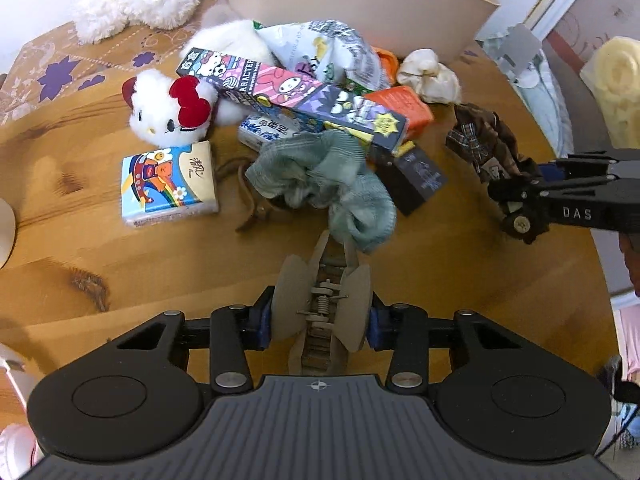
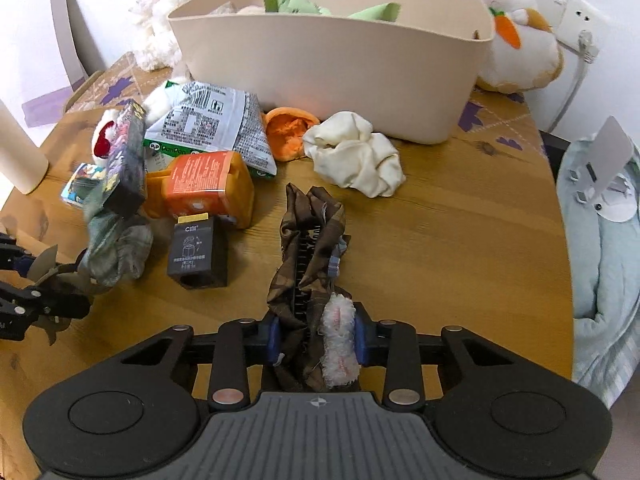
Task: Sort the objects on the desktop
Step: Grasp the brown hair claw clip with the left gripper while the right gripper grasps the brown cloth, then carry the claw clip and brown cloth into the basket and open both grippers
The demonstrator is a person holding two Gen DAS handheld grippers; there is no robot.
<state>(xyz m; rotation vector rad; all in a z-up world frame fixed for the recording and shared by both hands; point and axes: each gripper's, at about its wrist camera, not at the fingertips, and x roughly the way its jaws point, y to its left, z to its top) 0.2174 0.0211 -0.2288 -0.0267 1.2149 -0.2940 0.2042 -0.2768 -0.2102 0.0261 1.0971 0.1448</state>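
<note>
Left gripper point(image 1: 320, 280) pitched steeply down over round wooden desk point(image 1: 440, 300); jaws clamped on beige hair claw clip point(image 1: 320, 304), whose teeth bite grey-green crumpled sock point(image 1: 320, 176) at front of clutter pile. Right gripper point(image 2: 316, 340) likewise angled steeply down; jaws clamped on brown plaid fabric piece with white fuzzy patch point(image 2: 310, 240), trailing forward onto desk. Beige plastic bin point(image 2: 332, 68) stands behind pile.

Table point(image 2: 460, 240): bin point(image 2: 332, 72) at rear; snack bag point(image 2: 212, 128), carton point(image 2: 200, 184), cloth wad point(image 2: 360, 156) before it; tissue pack point(image 1: 170, 184) far left, below cat plush point(image 1: 168, 108).
</note>
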